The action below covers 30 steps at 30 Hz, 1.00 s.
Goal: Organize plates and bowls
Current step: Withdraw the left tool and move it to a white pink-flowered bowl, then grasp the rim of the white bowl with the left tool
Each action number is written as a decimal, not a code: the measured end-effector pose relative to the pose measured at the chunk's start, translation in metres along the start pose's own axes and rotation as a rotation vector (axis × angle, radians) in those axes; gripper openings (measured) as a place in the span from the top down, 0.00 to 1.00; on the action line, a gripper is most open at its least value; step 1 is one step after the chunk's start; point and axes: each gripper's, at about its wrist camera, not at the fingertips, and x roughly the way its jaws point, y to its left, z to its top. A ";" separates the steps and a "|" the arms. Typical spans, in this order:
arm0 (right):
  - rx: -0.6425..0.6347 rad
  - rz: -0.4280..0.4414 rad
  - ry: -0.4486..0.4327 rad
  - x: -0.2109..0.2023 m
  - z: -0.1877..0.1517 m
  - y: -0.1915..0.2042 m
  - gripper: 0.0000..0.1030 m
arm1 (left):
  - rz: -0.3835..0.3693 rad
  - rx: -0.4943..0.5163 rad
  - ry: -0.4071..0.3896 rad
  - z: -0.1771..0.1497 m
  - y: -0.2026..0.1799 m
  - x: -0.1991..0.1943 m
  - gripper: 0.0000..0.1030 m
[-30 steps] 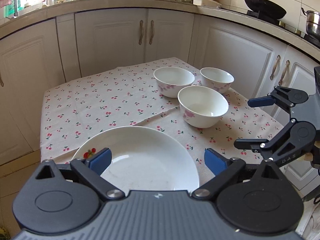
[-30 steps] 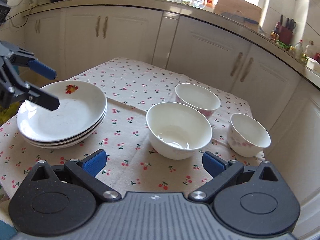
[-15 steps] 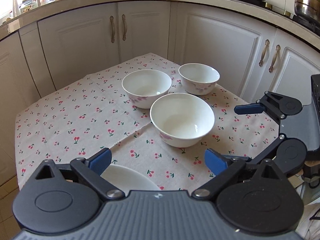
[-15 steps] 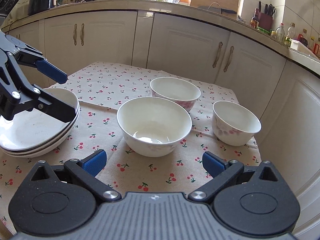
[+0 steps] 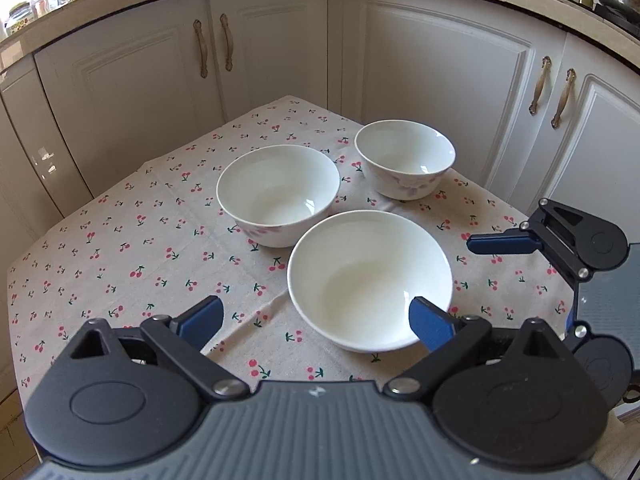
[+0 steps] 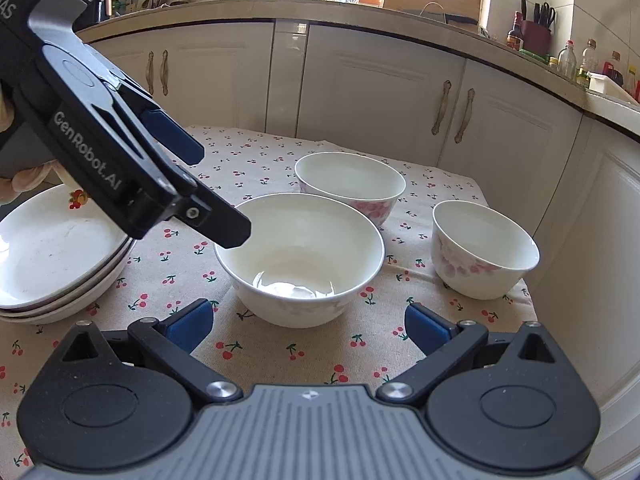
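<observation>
The stack of plates (image 6: 52, 248) runs off the right wrist view's left edge, its far rim hidden behind the left gripper (image 6: 208, 192); the bottle labels (image 6: 588, 60) (back counter) are too small to read.

Left gripper (image 6: 216, 192) in matte black with blue finger pads, silver screws at the pivots, white "GenRobot.AI" lettering along its side, right gripper (image 6: 308, 326) alike, ribbed grey housing, round black hubs at 7 and 5 o'clock

three bowls (image 6: 300, 256) ahead of the grippers, three stacked plates (image 6: 52, 256) to the left, two grippers (image 6: 308, 326)
</observation>
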 end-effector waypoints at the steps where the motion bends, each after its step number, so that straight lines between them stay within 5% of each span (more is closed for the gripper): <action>1: 0.002 0.001 -0.001 0.001 0.000 -0.001 0.00 | -0.005 -0.007 0.003 0.001 0.002 0.004 0.04; 12: -0.014 0.013 -0.006 0.019 -0.001 -0.003 0.02 | -0.040 -0.038 0.033 0.014 0.002 0.037 0.14; 17: -0.027 0.021 -0.013 0.023 0.001 -0.002 0.12 | -0.052 -0.057 0.052 0.018 0.004 0.047 0.22; 30: -0.014 0.054 -0.025 0.025 0.002 -0.004 0.19 | -0.107 -0.080 0.060 0.015 0.003 0.058 0.23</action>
